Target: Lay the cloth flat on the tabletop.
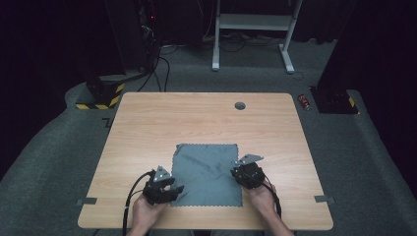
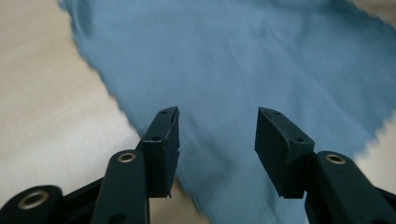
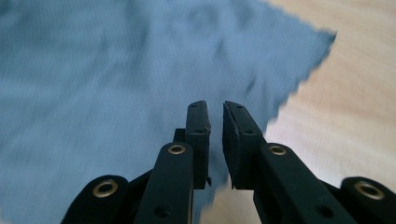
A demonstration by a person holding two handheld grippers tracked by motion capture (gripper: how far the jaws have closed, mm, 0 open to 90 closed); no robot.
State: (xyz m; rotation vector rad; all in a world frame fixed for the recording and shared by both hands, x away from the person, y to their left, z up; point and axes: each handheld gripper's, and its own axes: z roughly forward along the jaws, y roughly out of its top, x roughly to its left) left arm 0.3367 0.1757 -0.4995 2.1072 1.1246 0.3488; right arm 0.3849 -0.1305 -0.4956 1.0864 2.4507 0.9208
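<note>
Item 1: grey-blue cloth [image 1: 206,174], square, zigzag-cut edges. Laid flat w/ slight creases on the wooden table [image 1: 196,123], lower centre of the high view, near the table's front edge. Seen as a wide blue field across the upper part of the left gripper view [image 2: 243,60]; one corner is seen at upper right of the right gripper view [image 3: 116,70].

Item 2: left gripper [image 1: 167,189], lower left of centre in the high view, held at the cloth's near-left corner. In its own view [image 2: 217,140] the jaws are spread wide apart, nothing between them; cloth lies under and beyond them. Contact w/ cloth can't be told.

Item 3: right gripper [image 1: 248,173], lower right of centre in the high view, at the cloth's right edge. In its own view [image 3: 215,140] the jaws are drawn nearly together, a thin gap left, over the cloth's edge. Whether cloth is pinched can't be told.

Item 4: round grommet hole [image 1: 240,105], upper right part of the table top, well apart from the cloth.
</note>
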